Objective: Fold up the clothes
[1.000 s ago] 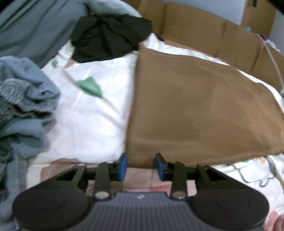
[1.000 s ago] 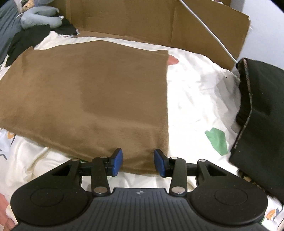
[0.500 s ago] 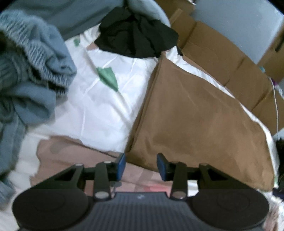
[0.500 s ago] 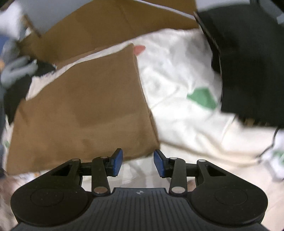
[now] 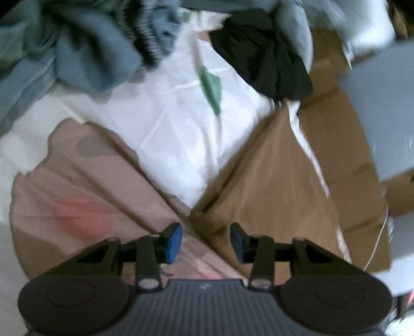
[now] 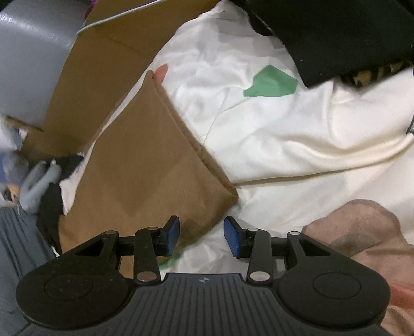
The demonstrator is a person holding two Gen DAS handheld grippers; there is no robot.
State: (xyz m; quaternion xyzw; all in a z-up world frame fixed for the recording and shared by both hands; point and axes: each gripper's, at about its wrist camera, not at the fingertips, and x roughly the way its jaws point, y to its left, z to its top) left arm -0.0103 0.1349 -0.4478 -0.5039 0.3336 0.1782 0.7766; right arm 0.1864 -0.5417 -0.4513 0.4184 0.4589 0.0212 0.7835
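Brown folded cloth [image 5: 271, 181] lies flat on a white sheet [image 5: 168, 124] with green patches, on what looks like a bed. Cardboard [image 5: 333, 124] runs along the far side of the cloth.

Left hand-held gripper [image 5: 206, 241]: jaws spread, they have just been opening a bit further. Near corner of the brown cloth sits just ahead of the gap and toward the right blue pad; the pads do not press on it. Pinkish patterned fabric [image 5: 85, 206] lies under and left of this gripper. Frame is blurred, so contact at the corner cannot be told exactly. Blue-grey clothes pile [image 5: 85, 51] top left, black garment [image 5: 264, 51] top centre-right, both well apart from the gripper.

Right hand-held gripper [image 6: 201, 236]: jaws spread, they have just been closing somewhat. The other near corner of the brown cloth [image 6: 145, 165] points toward the gap, with its tip just ahead of and between the blue pads, nearer the left pad; the pads are not clamped on it. A double edge shows along the cloth's right side. White sheet [image 6: 284, 124] to the right, black folded garment [image 6: 336, 33] top right, pinkish fabric [image 6: 367, 232] lower right, white cable [image 6: 116, 15] over the cardboard top left.
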